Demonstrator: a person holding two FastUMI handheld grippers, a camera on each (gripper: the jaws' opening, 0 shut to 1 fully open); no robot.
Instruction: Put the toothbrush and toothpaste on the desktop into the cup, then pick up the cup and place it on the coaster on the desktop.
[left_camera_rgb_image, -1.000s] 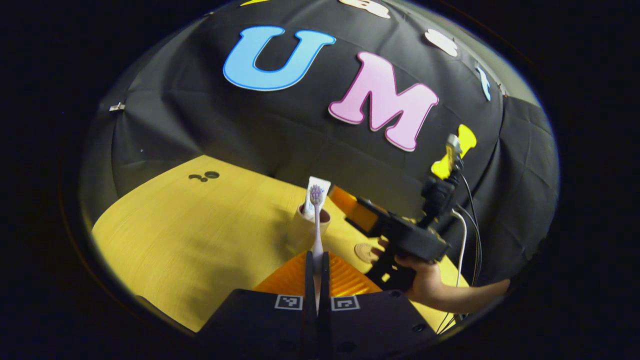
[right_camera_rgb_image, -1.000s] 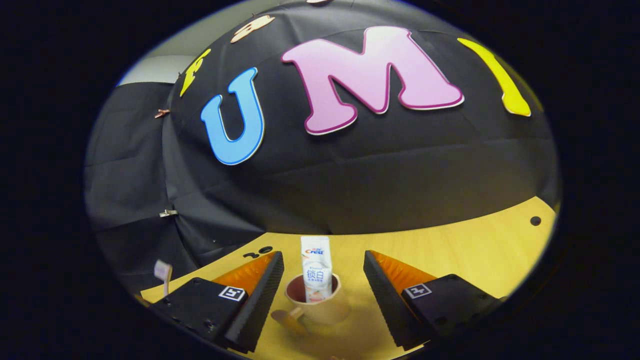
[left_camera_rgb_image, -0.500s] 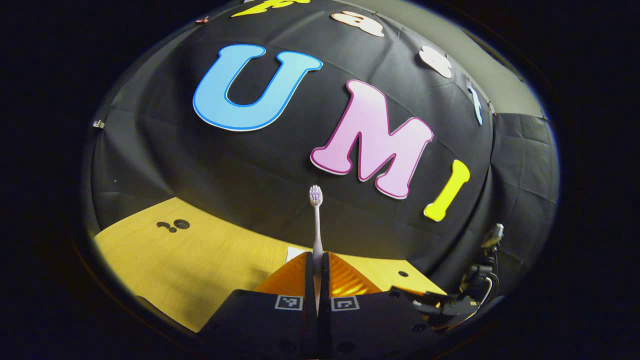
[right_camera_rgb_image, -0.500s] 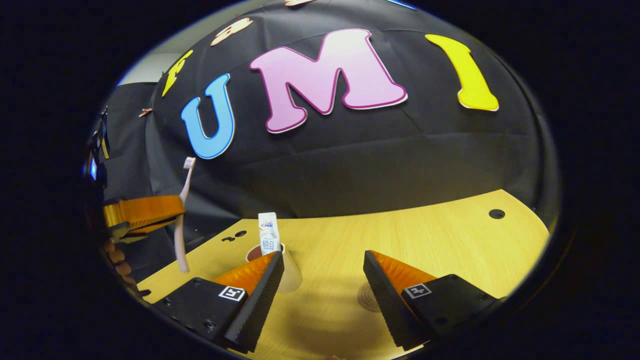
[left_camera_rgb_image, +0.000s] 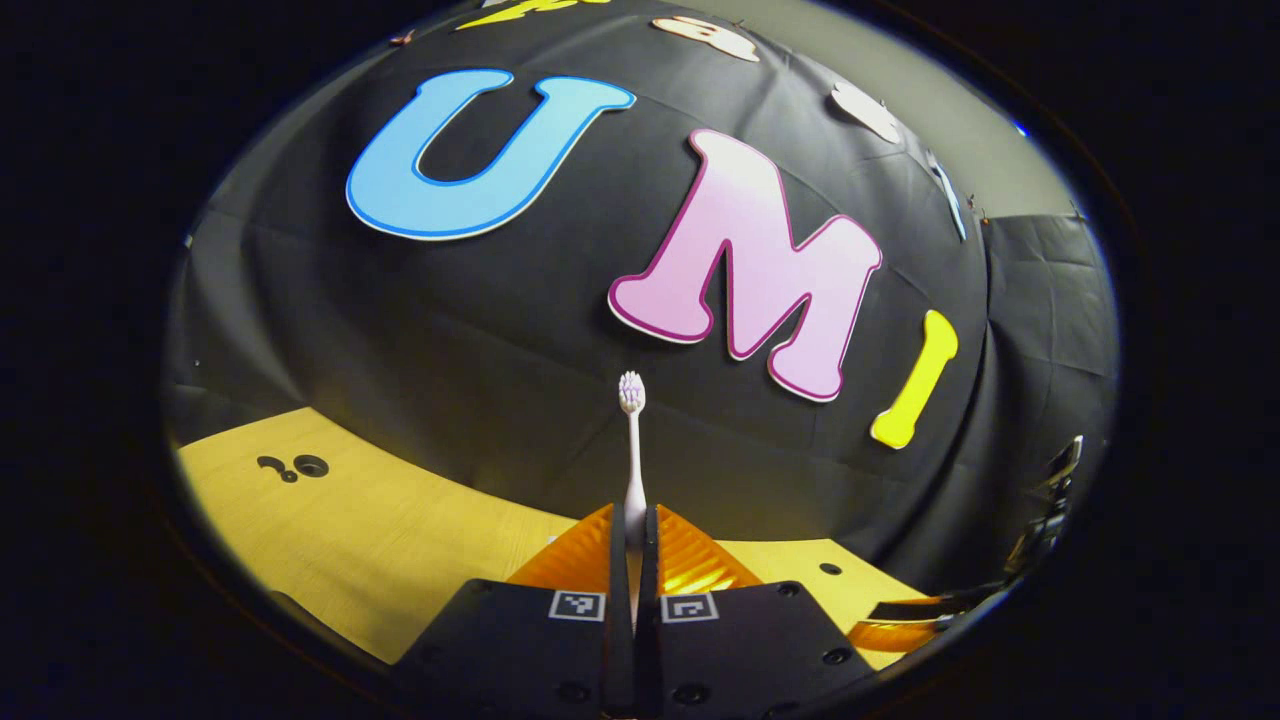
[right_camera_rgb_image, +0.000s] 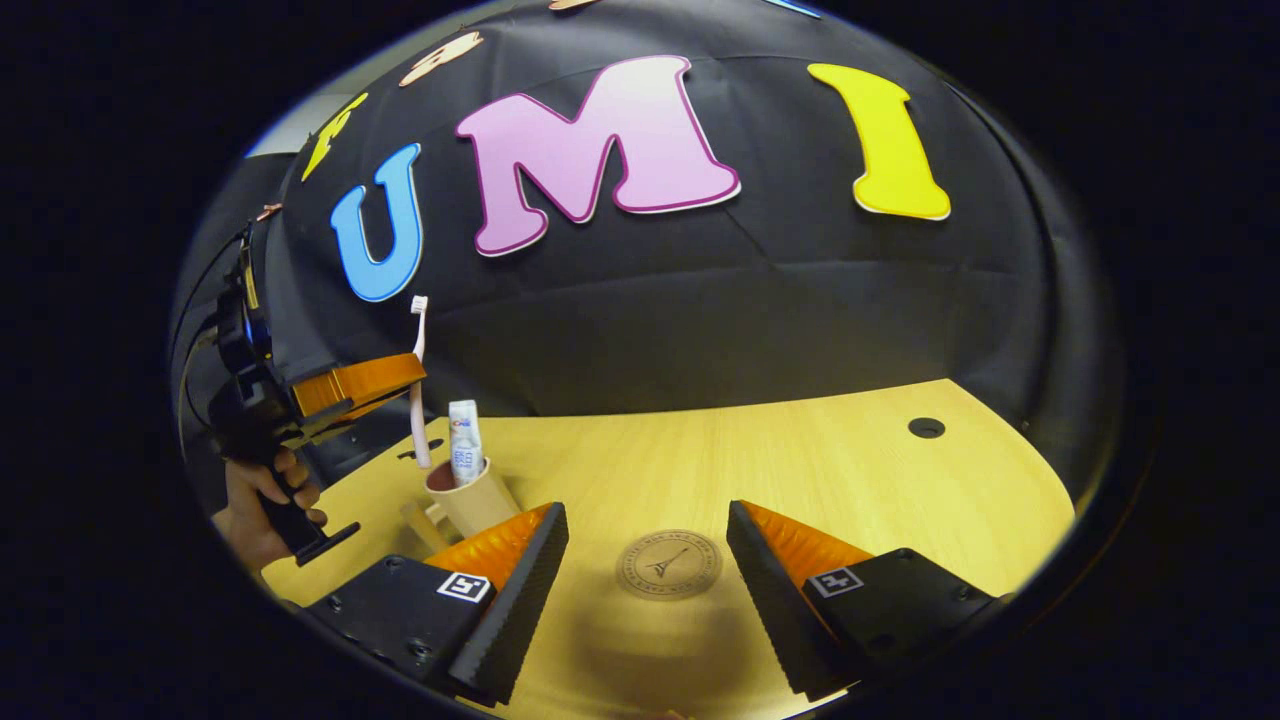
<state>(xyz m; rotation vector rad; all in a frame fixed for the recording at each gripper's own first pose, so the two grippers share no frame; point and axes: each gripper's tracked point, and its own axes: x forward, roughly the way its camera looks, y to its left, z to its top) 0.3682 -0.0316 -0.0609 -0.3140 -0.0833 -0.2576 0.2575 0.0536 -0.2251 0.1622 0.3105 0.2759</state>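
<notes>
One toothbrush (right_camera_rgb_image: 417, 385), one toothpaste tube (right_camera_rgb_image: 465, 455), one cup (right_camera_rgb_image: 472, 500) and one round coaster (right_camera_rgb_image: 668, 564) are on view. Two grippers count too: the left gripper (right_camera_rgb_image: 400, 375) and the right gripper (right_camera_rgb_image: 648, 560). One hand (right_camera_rgb_image: 255, 505) shows, on one wooden desktop (right_camera_rgb_image: 820, 470).

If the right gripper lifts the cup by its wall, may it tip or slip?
The cup looks tall and narrow, so it probably tips easily. The toothpaste stands high above its rim, likely making it top-heavy. Its smooth wall may slip; a low, centred grasp seems safer.

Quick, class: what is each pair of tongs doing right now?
Left tongs: closed on the toothbrush, held upright.
Right tongs: open, holding nothing, above the coaster.
</notes>
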